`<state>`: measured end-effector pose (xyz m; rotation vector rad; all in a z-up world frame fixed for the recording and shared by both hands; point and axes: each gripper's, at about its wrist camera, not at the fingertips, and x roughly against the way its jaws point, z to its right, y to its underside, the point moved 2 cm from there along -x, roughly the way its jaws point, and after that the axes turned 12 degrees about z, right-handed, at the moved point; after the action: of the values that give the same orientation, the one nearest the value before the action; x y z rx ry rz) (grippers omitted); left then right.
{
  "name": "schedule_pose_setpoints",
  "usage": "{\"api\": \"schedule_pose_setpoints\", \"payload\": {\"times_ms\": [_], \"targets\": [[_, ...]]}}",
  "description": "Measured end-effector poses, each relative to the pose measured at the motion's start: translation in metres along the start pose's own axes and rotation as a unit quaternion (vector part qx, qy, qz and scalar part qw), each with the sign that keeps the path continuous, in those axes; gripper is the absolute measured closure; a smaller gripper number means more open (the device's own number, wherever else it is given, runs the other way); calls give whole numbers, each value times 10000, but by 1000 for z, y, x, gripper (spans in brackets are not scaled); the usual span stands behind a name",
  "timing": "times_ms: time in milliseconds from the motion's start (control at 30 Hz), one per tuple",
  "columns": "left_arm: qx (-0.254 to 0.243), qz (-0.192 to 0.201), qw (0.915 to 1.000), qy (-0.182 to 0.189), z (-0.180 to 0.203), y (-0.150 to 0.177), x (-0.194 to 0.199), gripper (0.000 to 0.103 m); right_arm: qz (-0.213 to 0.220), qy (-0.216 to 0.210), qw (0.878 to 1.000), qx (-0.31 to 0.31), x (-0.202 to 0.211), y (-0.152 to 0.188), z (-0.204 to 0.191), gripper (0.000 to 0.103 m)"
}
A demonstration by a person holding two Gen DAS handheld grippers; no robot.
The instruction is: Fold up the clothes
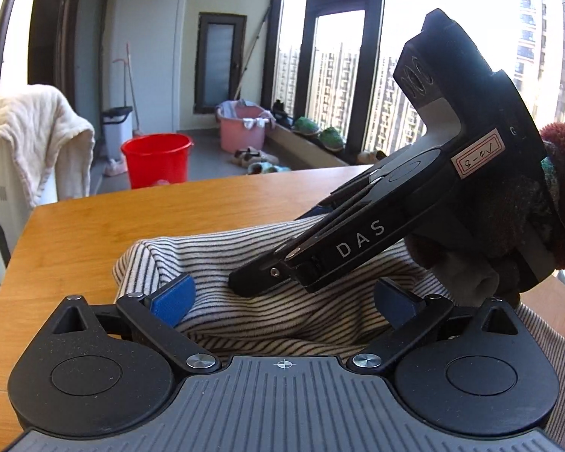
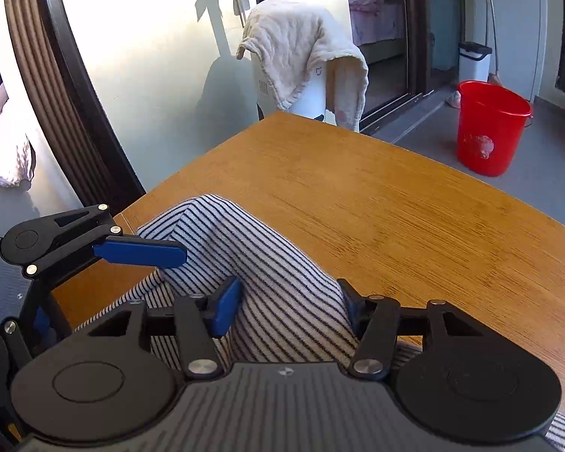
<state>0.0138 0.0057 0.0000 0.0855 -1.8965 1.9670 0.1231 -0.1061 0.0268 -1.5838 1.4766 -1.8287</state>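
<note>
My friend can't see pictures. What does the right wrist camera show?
The right claw is open around a bunched striped cloth on a wooden table. The left claw, also open, is beside it; a red bucket stands behind.

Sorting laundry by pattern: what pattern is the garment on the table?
Thin dark stripes on white garment; clearest in right wrist view.

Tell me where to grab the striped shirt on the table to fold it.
Pinch the raised fold ridge of the striped shirt, coming from above with fingers either side. It stands up off the wooden table, so the open right gripper already straddling it can close there.
</note>
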Motion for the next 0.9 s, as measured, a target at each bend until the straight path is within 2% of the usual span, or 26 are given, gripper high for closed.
{"api": "schedule_pose_setpoints", "payload": {"times_ms": [33, 133, 167, 233, 300, 400, 433, 467, 533, 633, 700, 800, 900], "targets": [[19, 25, 10000, 63, -1, -1, 9, 0, 65, 43, 9997, 215, 7, 0, -9, 64], [291, 231, 9987, 343, -6, -4, 45, 0, 301, 160, 9954, 894, 29, 7, -36, 69], [466, 369, 9977, 335, -10, -5, 59, 0, 407, 214, 9919, 1187, 37, 13, -48, 69], [887, 581, 9942, 156, -22, -9, 76, 0, 647, 402, 9812, 1773, 48, 31, -72, 70], [1415, 686, 9874, -172, -37, -14, 81, 0, 871, 647, 9655, 2368, 54, 51, -95, 69], [1780, 439, 9813, -593, -46, -15, 67, 0, 1136, 1062, 9362, 3151, 57, 80, -126, 68], [1781, 319, 9811, -693, -46, -14, 60, 0, 1172, 1150, 9324, 3220, 58, 85, -130, 65], [1747, 220, 9814, -760, -44, -12, 54, 0, 1206, 1204, 9340, 3139, 61, 88, -132, 64], [1579, -2, 9835, -886, -41, -2, 50, 14, 1224, 1194, 9462, 2748, 72, 87, -128, 62], [1553, -115, 9834, -927, -41, 7, 51, 16, 1354, 1233, 9632, 1968, 104, 80, -109, 62], [1422, -126, 9848, -990, -39, 11, 58, 16, 1487, 1368, 9699, 1359, 130, 74, -91, 60], [1207, -160, 9870, -1052, -31, 14, 60, 16, 1447, 1872, 9705, 459, 154, 75, -54, 59], [1221, -213, 9869, -1031, -26, 16, 60, 16, 1194, 2144, 9688, -342, 159, 96, -19, 58]]}}
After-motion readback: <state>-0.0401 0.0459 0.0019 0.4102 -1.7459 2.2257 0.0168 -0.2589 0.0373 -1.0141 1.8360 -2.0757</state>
